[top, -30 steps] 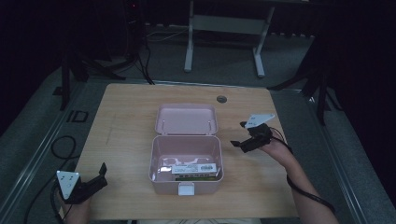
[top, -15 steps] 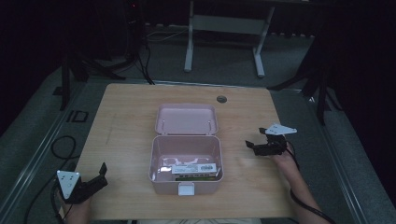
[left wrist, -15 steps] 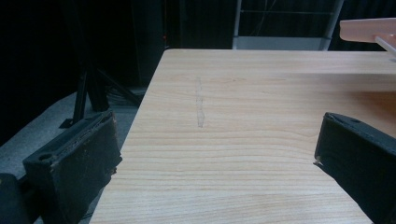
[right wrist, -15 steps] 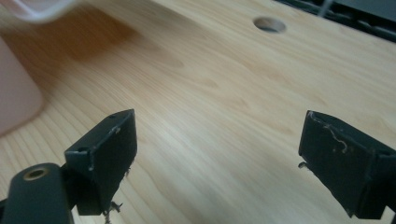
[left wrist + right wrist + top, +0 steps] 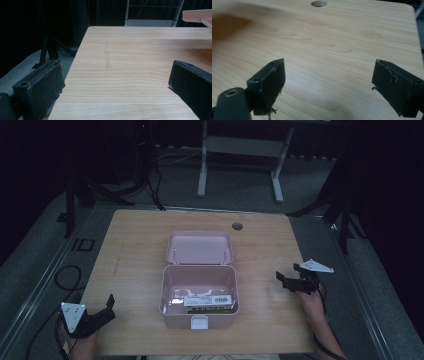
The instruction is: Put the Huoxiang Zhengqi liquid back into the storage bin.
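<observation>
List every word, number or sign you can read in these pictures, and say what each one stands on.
"ID": that is how the dark marking on the grey floor left of the table seems to read in the high view.
Print on the white and green packet inside the open pink box: too small and blurred to read.
Nothing else legible, in either gripper view as well.

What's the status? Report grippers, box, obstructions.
Left gripper open, at the table's near left corner. Right gripper open, right of the box. Box lid up, packet inside. Nothing between jaws and box.
</observation>
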`<state>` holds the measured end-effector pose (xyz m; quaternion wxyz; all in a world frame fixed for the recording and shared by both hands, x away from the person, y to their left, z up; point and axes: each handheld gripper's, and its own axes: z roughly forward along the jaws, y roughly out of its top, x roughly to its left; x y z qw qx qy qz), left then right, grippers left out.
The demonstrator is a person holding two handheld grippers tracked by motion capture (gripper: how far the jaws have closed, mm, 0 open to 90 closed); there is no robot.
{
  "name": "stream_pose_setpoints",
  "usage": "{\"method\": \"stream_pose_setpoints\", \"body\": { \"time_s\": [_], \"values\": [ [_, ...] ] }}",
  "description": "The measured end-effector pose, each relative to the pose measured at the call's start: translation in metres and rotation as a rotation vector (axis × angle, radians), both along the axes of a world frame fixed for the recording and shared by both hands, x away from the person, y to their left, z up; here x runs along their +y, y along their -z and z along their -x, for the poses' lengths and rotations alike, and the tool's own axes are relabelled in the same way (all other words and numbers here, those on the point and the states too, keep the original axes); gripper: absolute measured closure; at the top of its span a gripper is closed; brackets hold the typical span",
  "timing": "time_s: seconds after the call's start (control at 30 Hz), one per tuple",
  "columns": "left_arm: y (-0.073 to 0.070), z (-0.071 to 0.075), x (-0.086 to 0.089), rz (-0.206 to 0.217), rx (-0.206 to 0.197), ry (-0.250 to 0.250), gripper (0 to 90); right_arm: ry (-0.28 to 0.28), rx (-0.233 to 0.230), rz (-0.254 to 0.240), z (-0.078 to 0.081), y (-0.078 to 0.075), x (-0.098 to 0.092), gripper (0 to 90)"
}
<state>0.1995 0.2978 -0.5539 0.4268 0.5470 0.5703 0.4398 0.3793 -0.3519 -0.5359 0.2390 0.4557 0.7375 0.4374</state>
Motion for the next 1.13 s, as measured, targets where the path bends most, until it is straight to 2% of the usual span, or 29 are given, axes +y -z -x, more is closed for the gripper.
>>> {"method": "stream_pose_setpoints", "body": {
  "time_s": [0.2,0.23,0.33,0.47,0.77,1.13],
  "values": [
    [0.000,0.000,0.000,0.000,0.001,0.003,0.2,0.100,0.009,-0.102,-0.001,0.006,-0.019,12.8],
    [0.000,0.000,0.000,0.000,0.000,0.003,0.2,0.129,0.009,-0.107,-0.001,0.007,-0.023,13.1],
    [0.000,0.000,0.000,0.000,0.000,0.004,0.2,0.155,0.029,-0.137,-0.002,0.008,-0.029,13.3],
    [0.000,0.001,0.000,-0.001,0.001,0.005,0.2,0.176,0.053,-0.138,-0.003,0.011,-0.035,13.3],
    [0.000,0.001,0.000,-0.002,0.001,0.007,0.2,0.242,0.067,-0.135,0.002,0.012,-0.045,13.2],
    [0.000,0.001,0.000,-0.002,0.003,0.010,0.2,0.243,0.085,-0.119,0.002,0.014,-0.045,13.0]
  ]
}}
